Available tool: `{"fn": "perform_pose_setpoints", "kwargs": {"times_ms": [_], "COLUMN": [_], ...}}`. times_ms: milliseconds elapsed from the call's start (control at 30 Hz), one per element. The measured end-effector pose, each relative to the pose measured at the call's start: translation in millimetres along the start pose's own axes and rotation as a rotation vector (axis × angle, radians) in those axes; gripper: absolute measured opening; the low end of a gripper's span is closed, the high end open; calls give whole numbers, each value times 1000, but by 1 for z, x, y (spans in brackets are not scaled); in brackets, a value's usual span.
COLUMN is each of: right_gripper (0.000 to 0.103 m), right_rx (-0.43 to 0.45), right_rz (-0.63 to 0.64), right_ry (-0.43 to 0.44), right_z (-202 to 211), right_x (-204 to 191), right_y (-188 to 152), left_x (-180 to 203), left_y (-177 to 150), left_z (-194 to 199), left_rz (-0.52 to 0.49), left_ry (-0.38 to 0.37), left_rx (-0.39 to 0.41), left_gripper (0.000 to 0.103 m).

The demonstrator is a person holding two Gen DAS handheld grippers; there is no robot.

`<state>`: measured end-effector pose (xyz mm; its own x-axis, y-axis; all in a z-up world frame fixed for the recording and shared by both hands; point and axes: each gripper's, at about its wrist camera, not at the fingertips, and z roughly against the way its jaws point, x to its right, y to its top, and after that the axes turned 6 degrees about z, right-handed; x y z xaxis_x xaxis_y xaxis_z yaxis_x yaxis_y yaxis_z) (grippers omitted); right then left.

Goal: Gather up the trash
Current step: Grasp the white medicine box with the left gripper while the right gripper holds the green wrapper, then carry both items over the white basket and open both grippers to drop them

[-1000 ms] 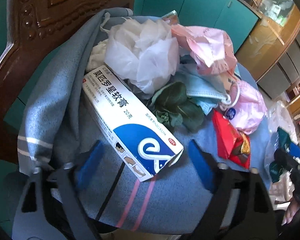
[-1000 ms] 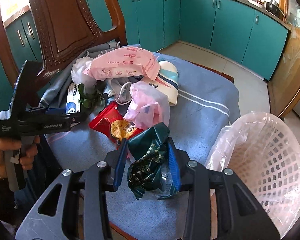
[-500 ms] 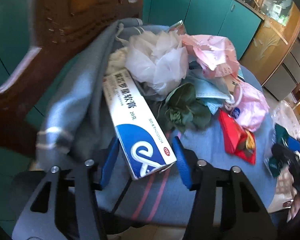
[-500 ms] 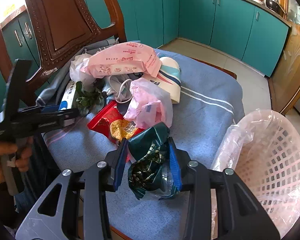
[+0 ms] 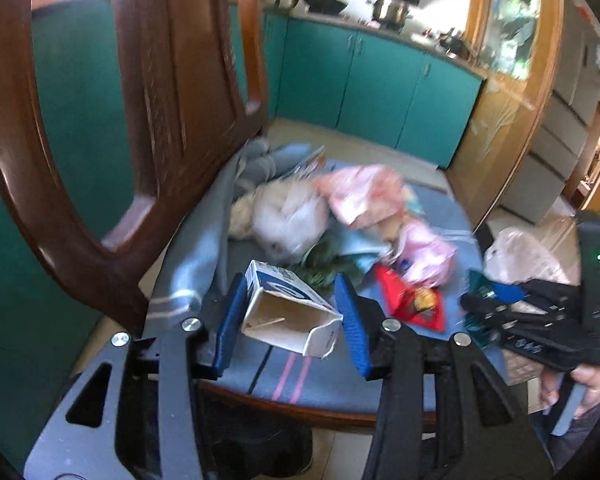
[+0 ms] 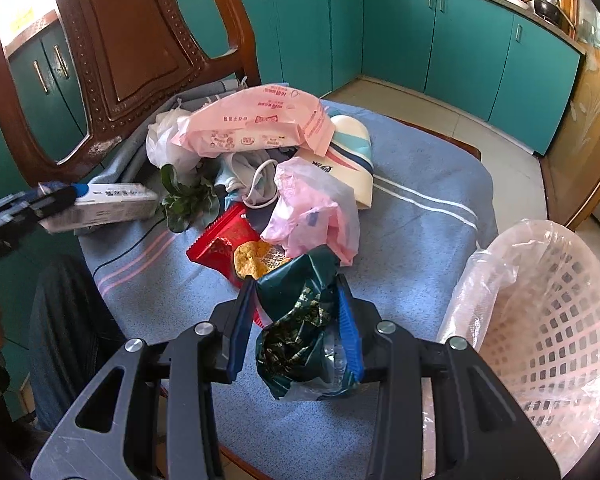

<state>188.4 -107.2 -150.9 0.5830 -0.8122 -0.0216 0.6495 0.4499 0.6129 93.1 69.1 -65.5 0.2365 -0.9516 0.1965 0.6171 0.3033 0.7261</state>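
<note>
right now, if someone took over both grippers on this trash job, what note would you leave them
Left gripper: jaws closing on the white and blue carton, lifted clear of the chair's blue cloth, open end facing the camera.
Right gripper: shut on the crumpled dark green wrapper, held over the cloth beside the pink basket.
Done: nothing visible in the lined basket so far.
Left: drop both items in the basket, then clear the pile: red snack packet, pink bags, white bag, face mask, green leaves.
</note>
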Motion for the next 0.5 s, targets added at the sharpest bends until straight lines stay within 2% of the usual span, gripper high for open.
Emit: {"fn": "perform_pose_setpoints", "kwargs": {"times_ms": [100,500], "right_gripper": [39,39], "right_rx": [12,7], "right_rz": [-6,-38], "right_ry": [2,-18], "right_z": [4,4], "right_x": [1,8], "right_y": [-1,-2], "left_x": [8,31], "left_y": [4,-3], "left_z": [9,-5], "left_rz": [-32,-66], "left_ry": [-5,-75], "left_rx": [36,33], "left_gripper": [47,46]}}
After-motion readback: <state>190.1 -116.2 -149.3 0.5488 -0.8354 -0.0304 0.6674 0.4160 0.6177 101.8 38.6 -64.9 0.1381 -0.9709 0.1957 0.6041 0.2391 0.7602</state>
